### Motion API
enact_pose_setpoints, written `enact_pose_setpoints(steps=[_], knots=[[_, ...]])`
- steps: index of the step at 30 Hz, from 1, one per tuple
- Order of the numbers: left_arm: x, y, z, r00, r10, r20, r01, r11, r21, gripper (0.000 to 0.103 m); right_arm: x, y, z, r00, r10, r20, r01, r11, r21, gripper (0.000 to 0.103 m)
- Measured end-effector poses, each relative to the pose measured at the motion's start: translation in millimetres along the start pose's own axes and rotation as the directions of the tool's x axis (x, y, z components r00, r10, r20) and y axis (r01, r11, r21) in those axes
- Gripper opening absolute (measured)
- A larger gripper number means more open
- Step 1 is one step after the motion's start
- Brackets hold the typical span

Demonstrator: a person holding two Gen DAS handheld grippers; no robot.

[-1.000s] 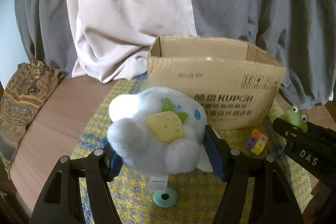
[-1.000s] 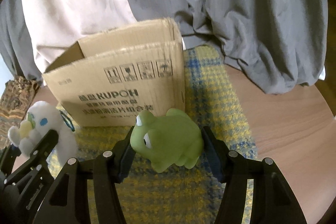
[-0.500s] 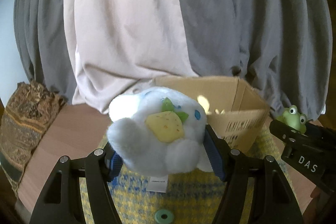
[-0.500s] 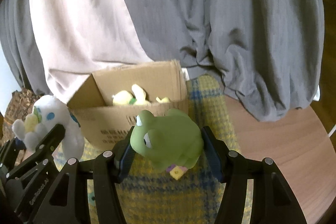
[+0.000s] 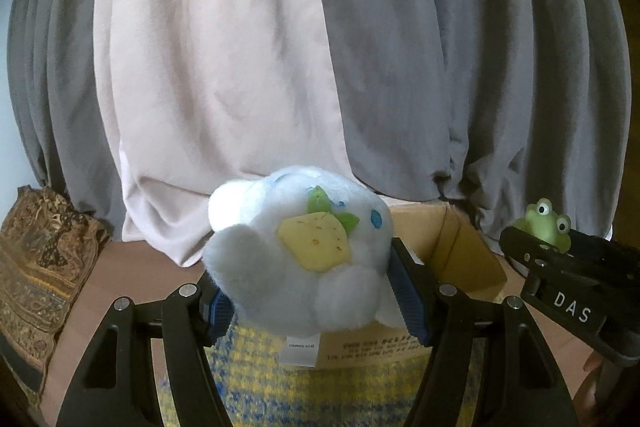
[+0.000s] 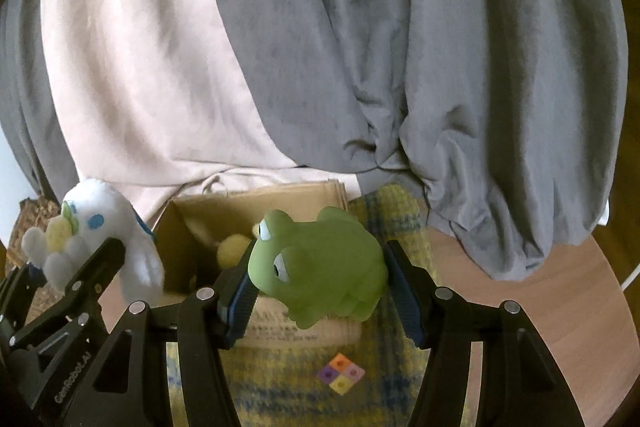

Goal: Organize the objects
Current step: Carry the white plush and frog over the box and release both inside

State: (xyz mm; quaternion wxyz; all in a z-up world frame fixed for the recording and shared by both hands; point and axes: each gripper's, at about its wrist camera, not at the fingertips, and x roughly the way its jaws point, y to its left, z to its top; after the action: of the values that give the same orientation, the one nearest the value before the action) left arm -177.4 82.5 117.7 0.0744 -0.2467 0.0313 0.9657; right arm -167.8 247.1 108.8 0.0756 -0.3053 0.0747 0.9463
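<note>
Pinching a white plush toy (image 5: pixel 298 255) between its blue pads, the left claw (image 5: pixel 310 291) holds it in the air above the near wall of an open cardboard box (image 5: pixel 464 251); the plush's label hangs below it. The right claw (image 6: pixel 320 291) likewise grips a green rubber frog (image 6: pixel 320 263) over the same box (image 6: pixel 188 239). Below the frog, a small four-coloured block (image 6: pixel 341 379) lies on the yellow-and-blue checked cloth (image 6: pixel 392 219) covering the tabletop (image 6: pixel 540 291). Inside the box sits something yellow (image 6: pixel 232 249), possibly another soft toy, mostly hidden. A patterned brown fabric (image 5: pixel 36 259) lies at the tabletop's left edge. Grey and pale pink curtains (image 6: pixel 280 47) hang behind.
</note>
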Motion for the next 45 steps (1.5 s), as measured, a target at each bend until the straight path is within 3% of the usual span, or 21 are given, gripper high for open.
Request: enact_pose_setpoints(steps=[23,37,40,42,43,45], knots=[[68.8,5.8,12.8,0.989,-0.100,-0.106,0.099,0.995,-0.014,0.068,66.3,12.8,24.9,0.994,-0.016,-0.107,0.016,1.000,-0.005,0.060],[73.5,2.4,7.0,0.987,-0.087,-0.136,0.087,0.996,-0.005,0.070,77.8,16.0,23.2,0.991,-0.004,-0.132,0.003,1.000,-0.013,0.061],[71.4,2.8,6.1,0.987,-0.082,-0.138,0.083,0.997,-0.001,0.076,75.9,17.5,24.4,0.992,-0.011,-0.124,0.008,1.000,-0.018,0.070],[67.2,5.1,6.8,0.991,-0.051,-0.124,0.052,0.999,0.000,0.091,71.9,15.3,25.5,0.994,-0.012,-0.107,0.011,1.000,-0.003,0.087],[64.2,6.8,7.3,0.993,-0.038,-0.113,0.038,0.999,-0.006,0.096,69.4,13.7,26.1,0.995,-0.012,-0.097,0.013,1.000,0.005,0.088],[60.0,10.8,8.1,0.994,-0.022,-0.103,0.020,1.000,-0.018,0.097,66.2,12.6,26.4,0.995,-0.014,-0.095,0.015,1.000,0.013,0.088]])
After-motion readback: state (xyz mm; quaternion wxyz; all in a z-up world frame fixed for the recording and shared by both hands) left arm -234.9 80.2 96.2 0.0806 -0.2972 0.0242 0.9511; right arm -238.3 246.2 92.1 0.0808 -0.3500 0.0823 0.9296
